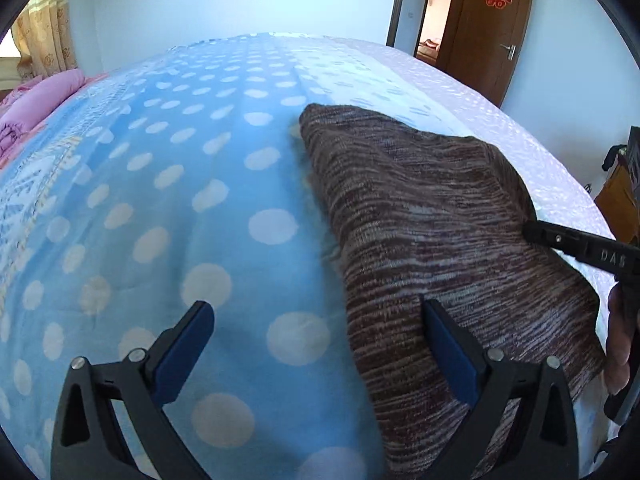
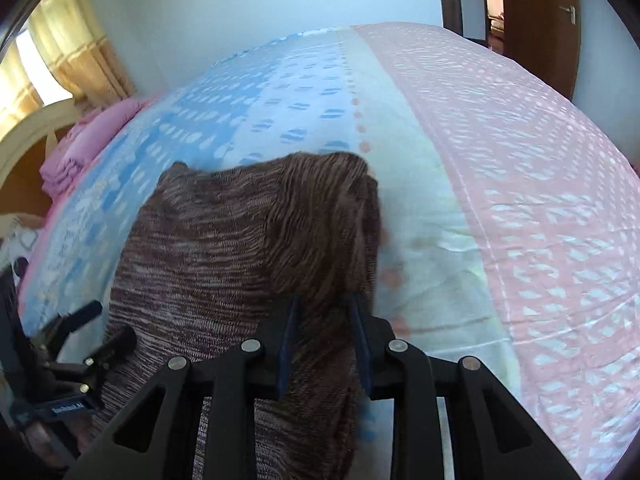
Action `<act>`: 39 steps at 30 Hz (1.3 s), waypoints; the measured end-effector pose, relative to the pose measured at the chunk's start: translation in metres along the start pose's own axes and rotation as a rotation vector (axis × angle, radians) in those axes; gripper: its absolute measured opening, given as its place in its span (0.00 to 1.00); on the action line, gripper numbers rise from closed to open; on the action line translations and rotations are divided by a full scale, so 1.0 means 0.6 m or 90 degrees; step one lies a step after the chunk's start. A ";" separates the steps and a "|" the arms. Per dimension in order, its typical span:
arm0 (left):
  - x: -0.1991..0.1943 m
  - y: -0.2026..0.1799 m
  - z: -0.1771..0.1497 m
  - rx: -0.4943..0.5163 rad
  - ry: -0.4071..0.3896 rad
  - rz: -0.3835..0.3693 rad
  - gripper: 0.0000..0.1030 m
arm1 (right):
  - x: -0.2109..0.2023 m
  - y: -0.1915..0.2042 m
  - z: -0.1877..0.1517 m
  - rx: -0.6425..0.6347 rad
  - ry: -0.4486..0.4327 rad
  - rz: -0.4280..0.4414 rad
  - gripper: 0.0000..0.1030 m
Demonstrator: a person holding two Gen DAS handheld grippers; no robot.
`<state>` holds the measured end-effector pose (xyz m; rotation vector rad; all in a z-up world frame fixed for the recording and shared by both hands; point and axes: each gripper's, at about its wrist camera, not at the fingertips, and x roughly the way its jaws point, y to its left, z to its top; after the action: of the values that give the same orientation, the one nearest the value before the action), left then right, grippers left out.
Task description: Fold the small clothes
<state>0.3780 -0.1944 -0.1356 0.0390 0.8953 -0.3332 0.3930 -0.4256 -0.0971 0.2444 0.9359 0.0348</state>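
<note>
The right gripper (image 2: 325,312) angles downward at lower centre of its view, jaws narrow and clamped on a bunched fold of the brown knit garment (image 2: 240,240). The left gripper (image 1: 318,320) stands wide, holding nothing, one finger over the garment's edge. "DAS" reads on the right gripper's side. The garment lies on the polka-dot bedspread (image 1: 160,200); a wooden door (image 1: 492,20) with a red emblem stands upper right.

Location: a bedroom in a home. Indicators: a wide bed (image 1: 200,160) with a dotted blue and pink cover, folded pink bedding (image 2: 76,148) at its head, window curtains (image 1: 44,36), and a wooden door (image 1: 488,32) standing open.
</note>
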 end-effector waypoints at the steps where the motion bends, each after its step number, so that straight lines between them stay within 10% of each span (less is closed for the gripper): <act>1: -0.001 0.001 -0.003 -0.001 -0.004 -0.004 1.00 | -0.008 -0.003 0.004 0.005 -0.016 0.018 0.26; 13: -0.001 -0.010 -0.015 0.019 0.004 -0.078 1.00 | 0.075 -0.062 0.067 0.082 0.016 0.029 0.27; 18: 0.002 -0.019 -0.016 0.033 0.008 -0.064 1.00 | 0.056 -0.076 0.055 0.106 -0.003 0.108 0.56; 39: 0.006 -0.022 -0.015 0.040 0.009 -0.073 1.00 | 0.128 -0.094 0.093 0.140 -0.004 0.229 0.31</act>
<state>0.3691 -0.2061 -0.1426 0.0482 0.9020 -0.4688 0.4792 -0.4807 -0.1389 0.6144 0.8801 0.2627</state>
